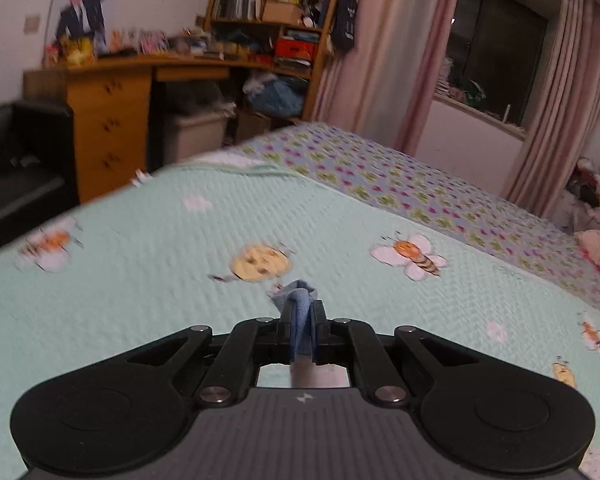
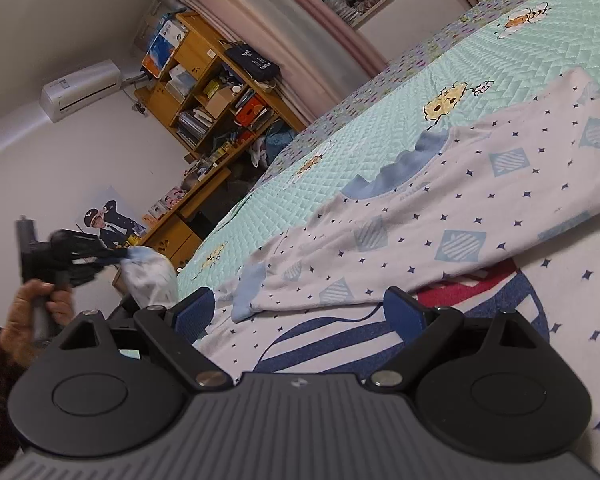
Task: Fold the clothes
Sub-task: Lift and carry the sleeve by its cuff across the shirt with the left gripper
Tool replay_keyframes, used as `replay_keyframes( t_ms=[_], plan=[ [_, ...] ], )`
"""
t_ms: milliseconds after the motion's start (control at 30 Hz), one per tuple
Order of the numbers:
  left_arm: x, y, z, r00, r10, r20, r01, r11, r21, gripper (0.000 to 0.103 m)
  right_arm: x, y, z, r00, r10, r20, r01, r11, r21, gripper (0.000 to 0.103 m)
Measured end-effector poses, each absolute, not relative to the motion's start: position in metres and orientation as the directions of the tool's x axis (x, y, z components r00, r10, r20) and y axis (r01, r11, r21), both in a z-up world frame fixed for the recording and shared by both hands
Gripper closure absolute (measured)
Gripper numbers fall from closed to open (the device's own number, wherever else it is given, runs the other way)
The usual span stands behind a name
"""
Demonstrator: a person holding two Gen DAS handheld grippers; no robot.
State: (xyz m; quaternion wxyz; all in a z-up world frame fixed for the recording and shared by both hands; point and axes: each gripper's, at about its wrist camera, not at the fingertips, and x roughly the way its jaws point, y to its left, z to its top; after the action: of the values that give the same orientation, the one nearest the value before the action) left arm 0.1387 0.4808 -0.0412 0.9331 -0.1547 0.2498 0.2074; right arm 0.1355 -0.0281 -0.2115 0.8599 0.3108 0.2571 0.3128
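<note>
Two covers lie under your work: a mint quilt (image 1: 148,248) with bees printed on it, and beyond it a flowered bedspread (image 1: 400,184) running toward the window with its pink curtains (image 1: 384,52). Across the room you have a wooden desk (image 1: 112,120) with a crowded bookshelf (image 1: 268,12) above it. On the quilt, seen from your right wrist, lies a white top (image 2: 480,216) sprinkled with small dark stars and pale blue squares, its blue collar (image 2: 412,160) facing the desk and a blue cuff (image 2: 248,288) near your right gripper. Beneath it sits another white piece with bold navy and red stripes (image 2: 340,336). Your right gripper (image 2: 300,312) stands wide apart just above those stripes, gripping nothing. Your left gripper (image 1: 302,320) is pinched tight on a bunched fold of blue fabric (image 1: 296,300), raised off the quilt; from the right wrist view you can see white cloth hanging from it, with your hand (image 2: 40,308) on its handle.
</note>
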Motion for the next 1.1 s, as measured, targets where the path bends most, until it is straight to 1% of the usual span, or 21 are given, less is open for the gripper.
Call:
replay_keyframes(
  t_ms=[133,267,333,400,467,533,633,767,933,1033,1100],
  plan=[
    [0.119,0.491,-0.032,0.756,0.385,-0.529,-0.541,0.822,-0.176,0.097,0.135,-0.030,-0.212,0.672,0.701,-0.239,-0.379,0.603,0.702,0.011],
    [0.085,0.501,-0.033,0.739,0.459,-0.493,-0.621,0.748,-0.234,0.097,0.135,-0.032,-0.213,0.672,0.707,-0.222,-0.380,0.586,0.715,0.011],
    [0.074,0.505,-0.046,0.711,0.468,-0.525,-0.653,0.717,-0.244,0.097,0.135,-0.034,-0.214,0.671,0.709,-0.215,-0.381,0.579,0.720,0.011],
    [0.075,0.510,-0.067,0.677,0.431,-0.597,-0.659,0.715,-0.232,0.097,0.135,-0.034,-0.214,0.671,0.710,-0.212,-0.382,0.576,0.722,0.011],
    [0.076,0.512,-0.089,0.628,0.419,-0.656,-0.682,0.703,-0.204,0.097,0.135,-0.034,-0.214,0.670,0.712,-0.209,-0.383,0.574,0.724,0.011],
    [0.071,0.512,-0.106,0.594,0.421,-0.686,-0.703,0.686,-0.188,0.097,0.134,-0.035,-0.214,0.670,0.713,-0.207,-0.384,0.571,0.726,0.011],
    [0.061,0.517,-0.120,0.566,0.420,-0.709,-0.733,0.650,-0.200,0.097,0.134,-0.035,-0.214,0.668,0.716,-0.203,-0.386,0.567,0.728,0.011],
    [0.051,0.520,-0.124,0.549,0.426,-0.719,-0.763,0.607,-0.223,0.097,0.134,-0.038,-0.215,0.665,0.722,-0.194,-0.389,0.556,0.734,0.011],
    [0.050,0.527,-0.127,0.556,0.395,-0.731,-0.784,0.541,-0.304,0.097,0.135,-0.040,-0.216,0.660,0.729,-0.180,-0.391,0.538,0.746,0.011],
    [0.059,0.515,-0.113,0.580,0.417,-0.699,-0.757,0.592,-0.275,0.097,0.135,-0.034,-0.211,0.657,0.721,-0.222,-0.389,0.576,0.719,0.011],
    [0.067,0.501,-0.099,0.603,0.436,-0.668,-0.731,0.637,-0.244,0.097,0.136,-0.027,-0.203,0.639,0.716,-0.280,-0.389,0.615,0.686,0.011]
  ],
)
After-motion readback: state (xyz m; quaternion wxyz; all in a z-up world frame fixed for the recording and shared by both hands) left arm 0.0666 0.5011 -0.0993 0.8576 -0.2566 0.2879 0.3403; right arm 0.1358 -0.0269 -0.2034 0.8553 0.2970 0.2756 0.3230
